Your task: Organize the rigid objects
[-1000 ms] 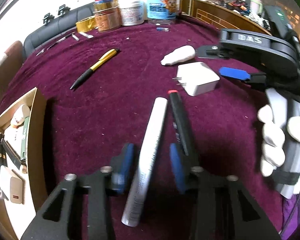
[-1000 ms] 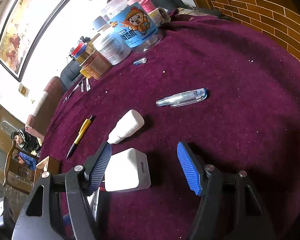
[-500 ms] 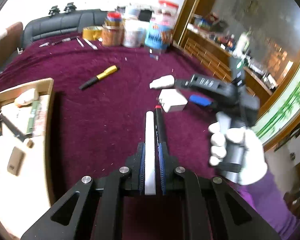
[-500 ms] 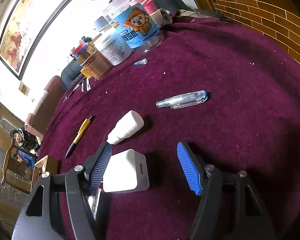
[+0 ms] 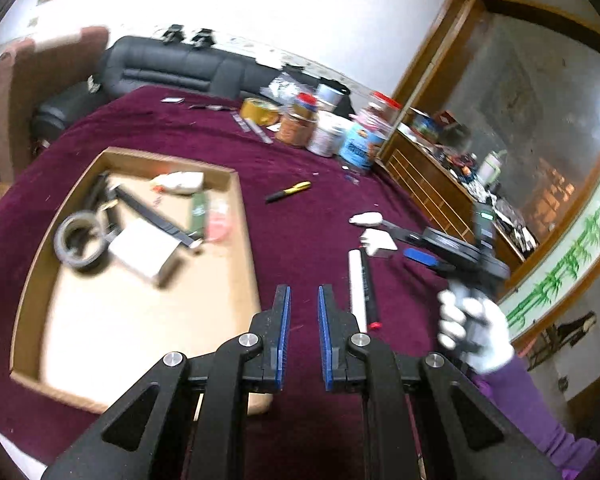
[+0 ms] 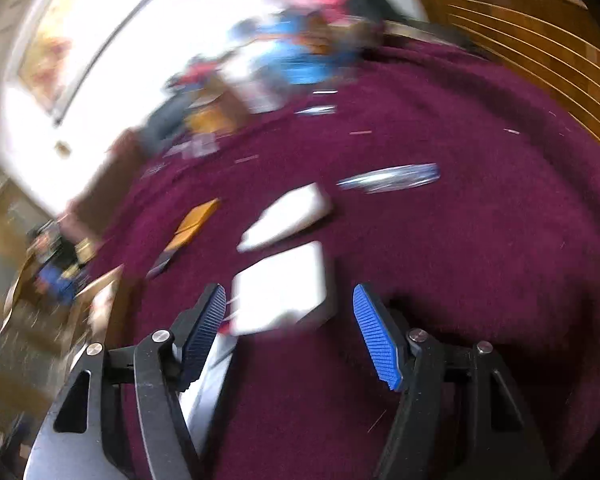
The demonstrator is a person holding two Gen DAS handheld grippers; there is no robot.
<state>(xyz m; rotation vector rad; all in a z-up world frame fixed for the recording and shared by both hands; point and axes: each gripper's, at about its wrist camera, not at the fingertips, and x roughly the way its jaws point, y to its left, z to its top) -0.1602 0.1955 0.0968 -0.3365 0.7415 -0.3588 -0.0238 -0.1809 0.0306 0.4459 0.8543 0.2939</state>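
Left gripper [image 5: 303, 322]: jaws nearly together with a narrow gap between the blue pads, nothing held, hanging above the maroon cloth between the box and the white tube.
Right gripper [image 6: 290, 332]: jaws spread wide, nothing gripped; the white charger sits on the cloth just ahead, between the two pads. This view is heavily blurred.
White tube [image 5: 357, 285]: lying on the worktop [image 5: 300, 216] just right of the left gripper, free of its jaws.
Black pen [image 5: 370, 290]: lying right beside the tube and parallel to it, red tip toward the camera.
White charger [image 5: 379, 242]: past the far ends of tube and pen, on the cloth; seen again at [image 6: 280, 290].
White tapered piece [image 5: 366, 219]: just beyond the charger.
Yellow-and-black pen [image 5: 289, 192]: alone on the cloth, between the box and the jars.
Cardboard box [image 5: 244, 248]: open and shallow, left of the left gripper; it holds a roll of tape [image 5: 80, 242], a white block, a black strip and some smaller blurred items.
Jars [image 5: 328, 132]: clustered at the far edge of the worktop.
Clear pen [image 6: 388, 176]: beyond the charger in the right wrist view, well apart from it.
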